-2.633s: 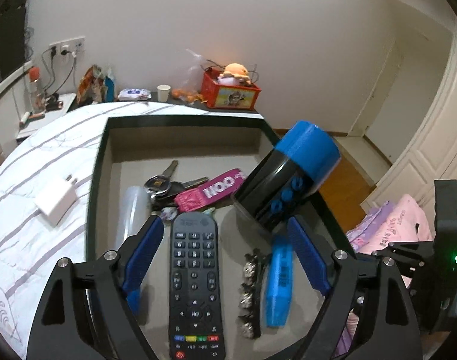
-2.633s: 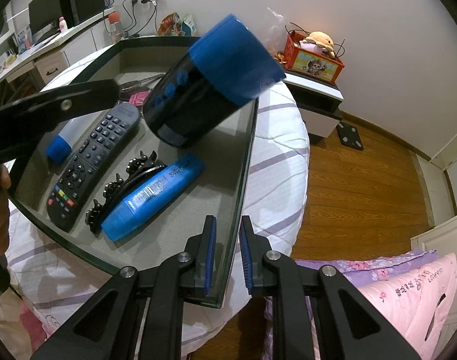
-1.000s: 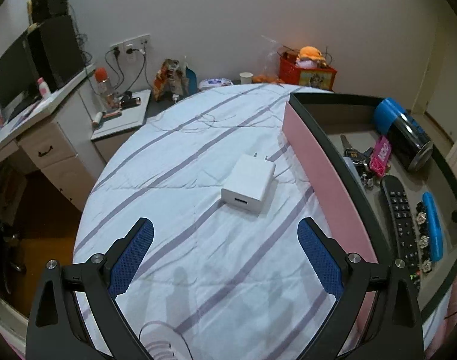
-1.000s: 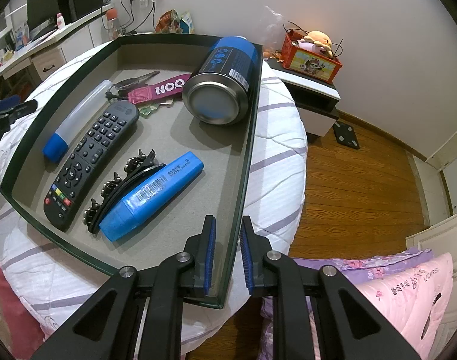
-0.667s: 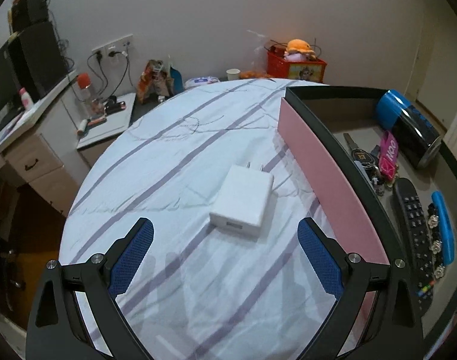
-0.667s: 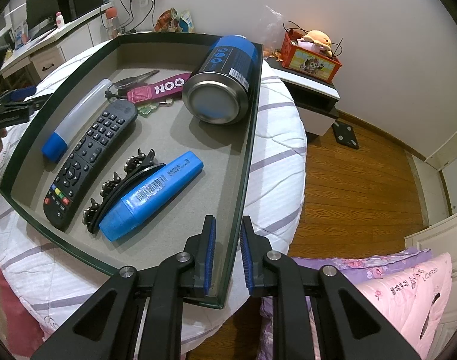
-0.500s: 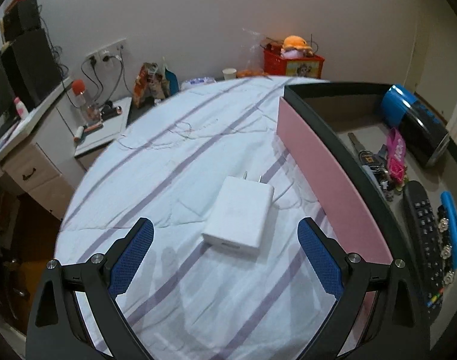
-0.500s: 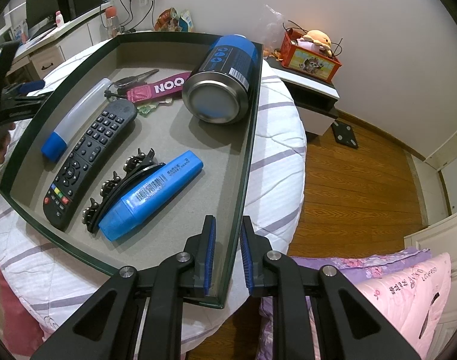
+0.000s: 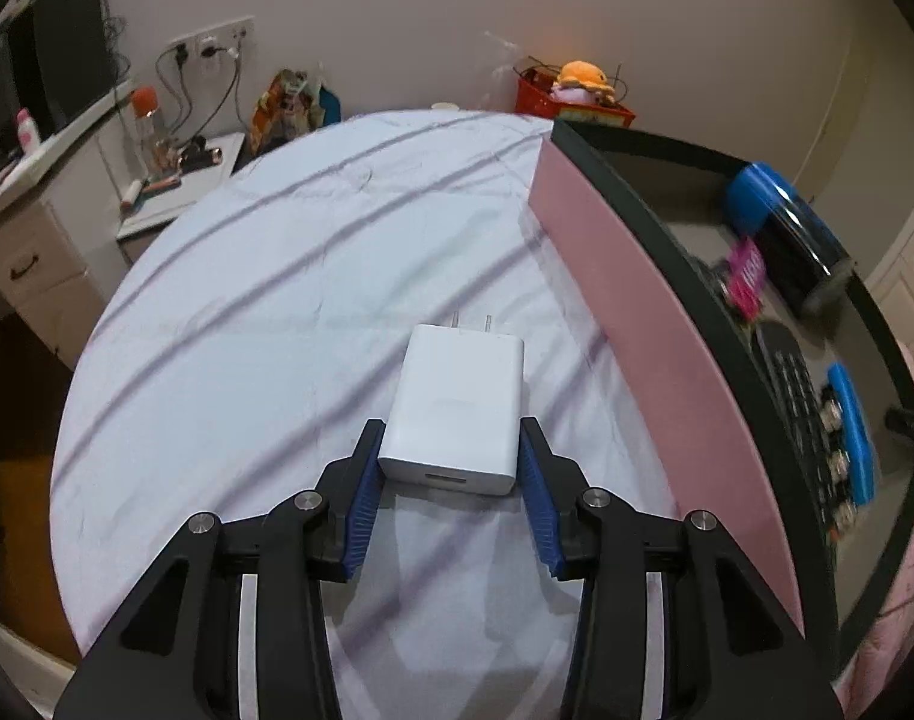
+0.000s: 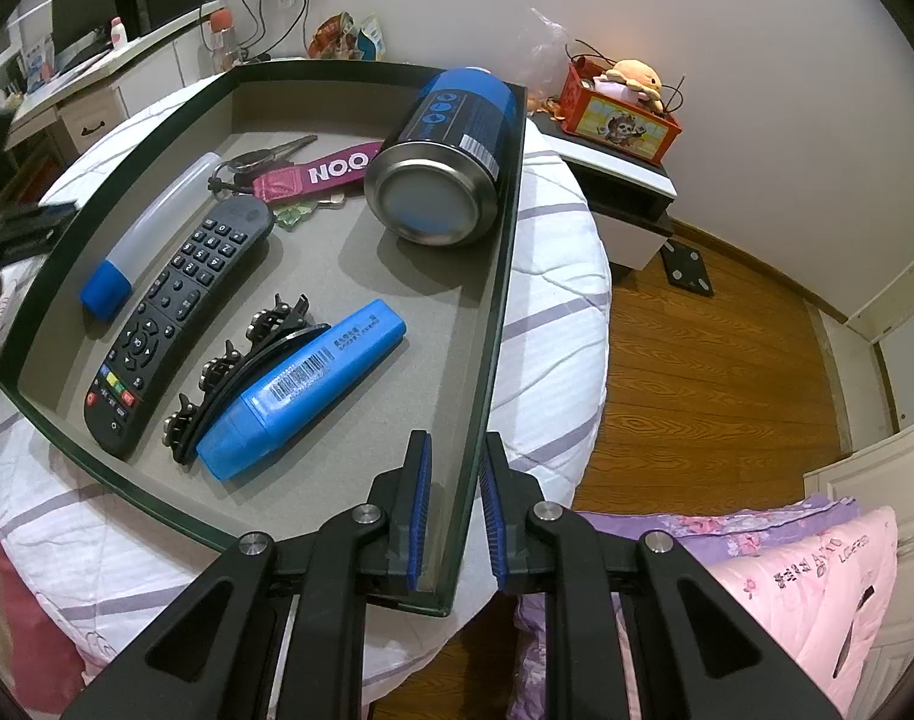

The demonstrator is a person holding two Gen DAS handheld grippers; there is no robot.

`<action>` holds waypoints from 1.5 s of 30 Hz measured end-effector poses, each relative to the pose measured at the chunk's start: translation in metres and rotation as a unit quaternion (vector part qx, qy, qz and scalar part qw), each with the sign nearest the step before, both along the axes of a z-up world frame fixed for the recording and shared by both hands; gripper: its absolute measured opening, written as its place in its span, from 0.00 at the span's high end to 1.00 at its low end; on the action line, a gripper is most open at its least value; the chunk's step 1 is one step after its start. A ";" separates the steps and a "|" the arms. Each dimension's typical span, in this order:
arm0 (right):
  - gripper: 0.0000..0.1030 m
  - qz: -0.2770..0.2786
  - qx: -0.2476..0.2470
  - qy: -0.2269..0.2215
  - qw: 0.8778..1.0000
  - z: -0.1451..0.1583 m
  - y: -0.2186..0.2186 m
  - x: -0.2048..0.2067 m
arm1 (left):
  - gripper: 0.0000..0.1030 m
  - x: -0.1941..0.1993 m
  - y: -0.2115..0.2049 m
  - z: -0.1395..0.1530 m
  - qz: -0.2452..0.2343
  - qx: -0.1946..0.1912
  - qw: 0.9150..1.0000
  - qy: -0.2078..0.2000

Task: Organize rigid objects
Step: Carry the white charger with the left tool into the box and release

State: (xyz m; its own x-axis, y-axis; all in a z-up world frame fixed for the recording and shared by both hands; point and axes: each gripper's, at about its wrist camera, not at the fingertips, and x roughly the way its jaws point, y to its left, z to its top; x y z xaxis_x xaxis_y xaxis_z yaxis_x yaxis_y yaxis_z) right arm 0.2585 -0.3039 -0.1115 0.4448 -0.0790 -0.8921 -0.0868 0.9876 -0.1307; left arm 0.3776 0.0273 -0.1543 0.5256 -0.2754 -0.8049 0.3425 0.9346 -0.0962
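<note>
- The bed [image 9: 264, 276], under a white sheet with purple stripes, carries everything here.
- The tray [image 10: 505, 252], pink on its outer wall and dark along the rim, sits on the sheet; the right gripper [image 10: 455, 516] is clamped on its near right-hand wall, one finger inside and one outside, which I take as steadying it.
- Inside lie a blue-capped steel bottle [image 10: 450, 162] on its side, a remote [image 10: 174, 312], a blue marker [image 10: 303, 387] touching a black hair clip [image 10: 234, 366], a clear tube with a blue cap [image 10: 147, 228] and keys on a pink strap [image 10: 318, 171].
- The white charger [image 9: 457, 408] is the one item outside, flat on the sheet just beside the tray's pink wall, prongs pointing away.
- The left gripper [image 9: 450, 498] has its pads against the charger's two long sides at the near end (firm pressure or mere contact, I cannot say).
- Step in hand: the pickup. Next, I judge, a secure squeeze, a lift high enough to clear the wall, and a set-down in a bare patch of the tray floor.
</note>
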 end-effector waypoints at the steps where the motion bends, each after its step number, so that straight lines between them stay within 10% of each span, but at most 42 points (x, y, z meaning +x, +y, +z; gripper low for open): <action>1: 0.83 0.000 0.000 0.000 1.000 0.000 0.000 0.000 | 0.58 -0.009 0.003 0.000 0.002 0.000 1.000 -0.001; 9: 0.83 0.003 -0.003 0.003 1.000 0.001 0.001 0.001 | 0.56 -0.056 0.023 0.002 0.005 -0.012 1.000 0.003; 14: 0.83 0.004 -0.002 0.002 1.000 0.000 0.001 0.000 | 0.38 -0.050 0.019 0.002 0.014 -0.033 0.999 0.003; 18: 0.82 0.003 0.001 0.003 1.000 0.000 0.000 0.001 | 0.60 -0.047 0.011 0.001 0.018 -0.002 1.000 -0.004; 27: 0.82 0.002 0.006 0.003 1.000 -0.001 -0.001 0.001 | 0.61 -0.083 0.012 0.050 0.020 -0.052 0.997 -0.060; 34: 0.82 0.001 0.007 0.002 1.000 -0.001 -0.001 0.001 | 0.61 -0.098 -0.039 0.094 -0.054 -0.102 0.989 -0.087; 45: 0.82 0.001 0.009 0.001 1.000 -0.001 -0.001 0.001 | 0.61 -0.068 -0.150 0.070 -0.118 -0.092 0.989 -0.010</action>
